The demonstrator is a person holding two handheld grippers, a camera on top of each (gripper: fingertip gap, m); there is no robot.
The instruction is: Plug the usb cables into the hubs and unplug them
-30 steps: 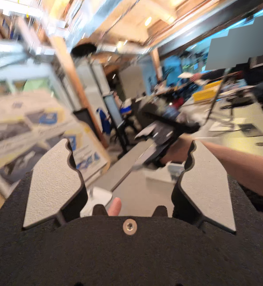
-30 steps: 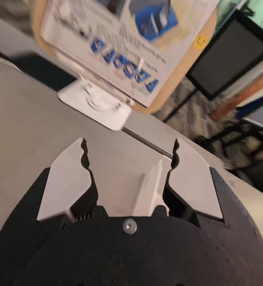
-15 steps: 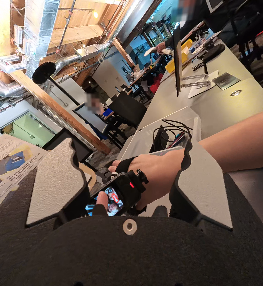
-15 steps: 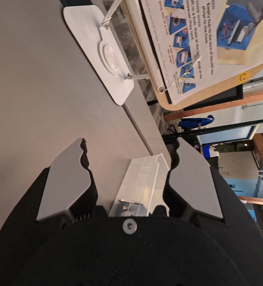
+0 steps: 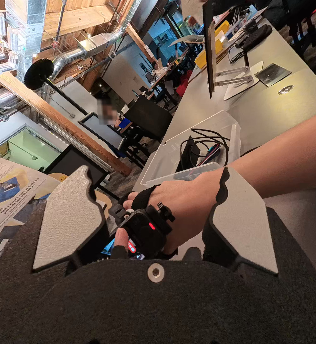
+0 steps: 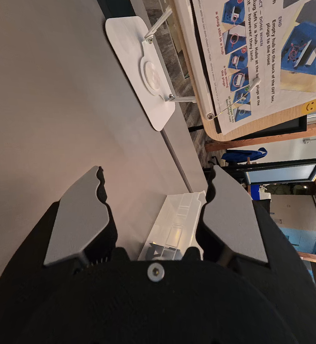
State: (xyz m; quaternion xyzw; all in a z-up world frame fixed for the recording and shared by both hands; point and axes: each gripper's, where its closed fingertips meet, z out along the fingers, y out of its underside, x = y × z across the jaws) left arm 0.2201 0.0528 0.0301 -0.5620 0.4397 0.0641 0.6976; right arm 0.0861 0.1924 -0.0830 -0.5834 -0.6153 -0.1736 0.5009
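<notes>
Compared with a second ago, when both wrist views were smeared with motion, the pictures are now sharp and nearly the same as half a second ago, so both grippers have settled. That suggests the work on the cables has not begun: this reads as a setup pause, with a fingertip [image 5: 120,240] pressing the screen of the camera [image 5: 144,230] mounted on the right-hand tool, low in the centre of the left wrist view. The left gripper [image 5: 156,188] stands with its jaws wide apart and nothing between them; the hand [image 5: 179,199] beyond it only seems framed by them. The right gripper [image 6: 154,186] is likewise spread and empty, pointing across the bare grey table [image 6: 51,93] with a clear box [image 6: 179,223] lying partly between its fingers but ungripped. The task's things sit right of centre in the left wrist view, inside a clear bin [image 5: 235,130]: a black hub [image 5: 187,150] leaning on edge, looped black cables [image 5: 213,135] around it, and a bundle of coloured leads [image 5: 212,154] beside it. Whether any plug is seated cannot be told. An instruction sheet [image 6: 255,55] on a tilted board fills the upper right of the right wrist view.
</notes>
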